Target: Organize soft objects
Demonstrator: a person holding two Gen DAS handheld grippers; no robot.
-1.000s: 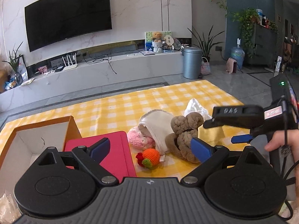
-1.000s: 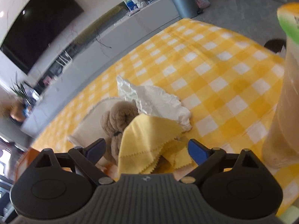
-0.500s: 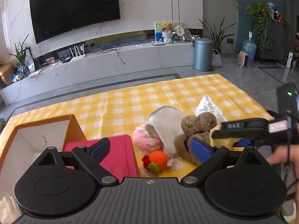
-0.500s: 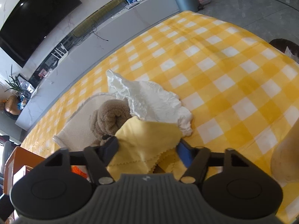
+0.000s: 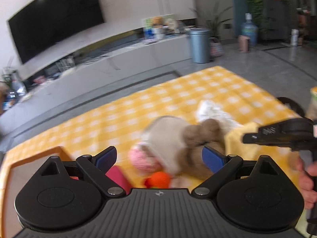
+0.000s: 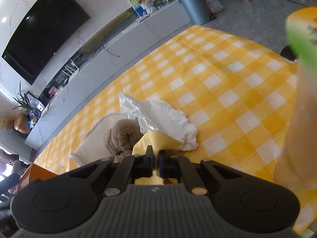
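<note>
R gripper [image 6: 156, 155]: jaws have just been closing, now pinched on the yellow cloth [image 6: 156, 141], a fold of it caught between them. Cloth bunches to a peak at the jaws, long axis running away from the cam toward the white crumpled cloth [image 6: 158, 117], which touches its far edge. Just left of it, brown plush [image 6: 123, 133], lying partly on a cream cloth [image 6: 93, 138].

L gripper [image 5: 158, 158]: jaws wide apart, nothing between them; view blurred. Nearest to it, orange knit toy [image 5: 159, 179] and pink knit ball [image 5: 142, 161], touching the cream cloth. Red item [image 5: 116, 176] and orange-rimmed box [image 5: 35, 158] at near left. A hand [image 5: 306, 180] at right edge holds the R gripper's handle.

All sit on the yellow-check surface [image 6: 218, 75]. Tall blurred container [image 6: 297, 109] at near right. Far: TV [image 6: 41, 31], grey bin [image 6: 195, 5].
</note>
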